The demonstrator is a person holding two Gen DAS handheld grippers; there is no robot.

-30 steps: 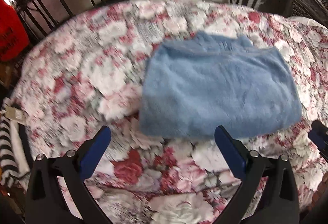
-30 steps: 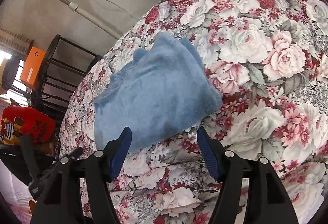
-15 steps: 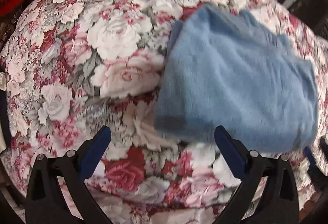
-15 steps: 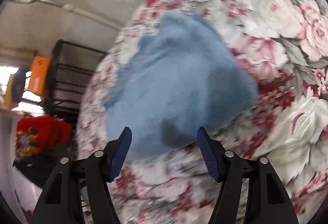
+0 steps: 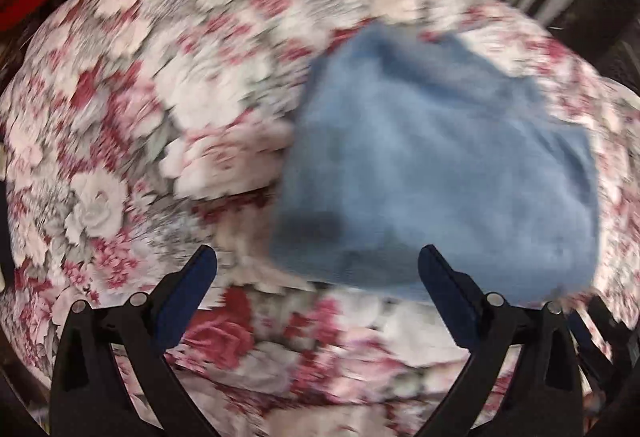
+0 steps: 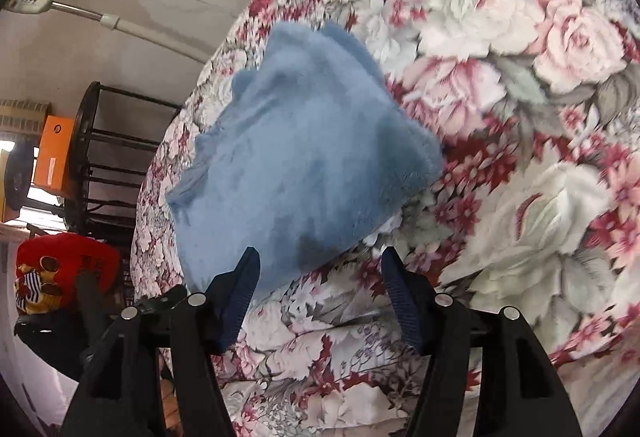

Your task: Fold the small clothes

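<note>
**Spotter:** Where is the garment for you?

**Me:** The blue fleece garment (image 5: 440, 173) fills the right half of my left wrist view, lying on the floral bedcover (image 5: 168, 85). In the right wrist view the same piece (image 6: 304, 157) sits in the centre, its near edge dropping to the lower middle of the frame. It looks already folded over at least once, so I judge another fold is next.

**Spotter:** And the jaws?

**Me:** Both are spread wide and hold nothing. The left gripper (image 5: 316, 265) has its fingers low in the frame; the near hem of the fleece lies between and just beyond the tips. I can't tell whether the right-hand finger touches cloth, because that view is smeared by motion. The right gripper (image 6: 318, 263) is released too, with the near corner of the fleece showing between its tips and a dark shadow on the pile just there.

**Spotter:** How do you want to take it?

**Me:** I'd pinch the two near corners, one per gripper, biting through every layer and not only the top one. Then I'd lift both evenly and carry them toward the far edge, keeping the hem taut between the grippers. Fleece this thick will likely spring back, so I'd press the crease before letting go.
</note>
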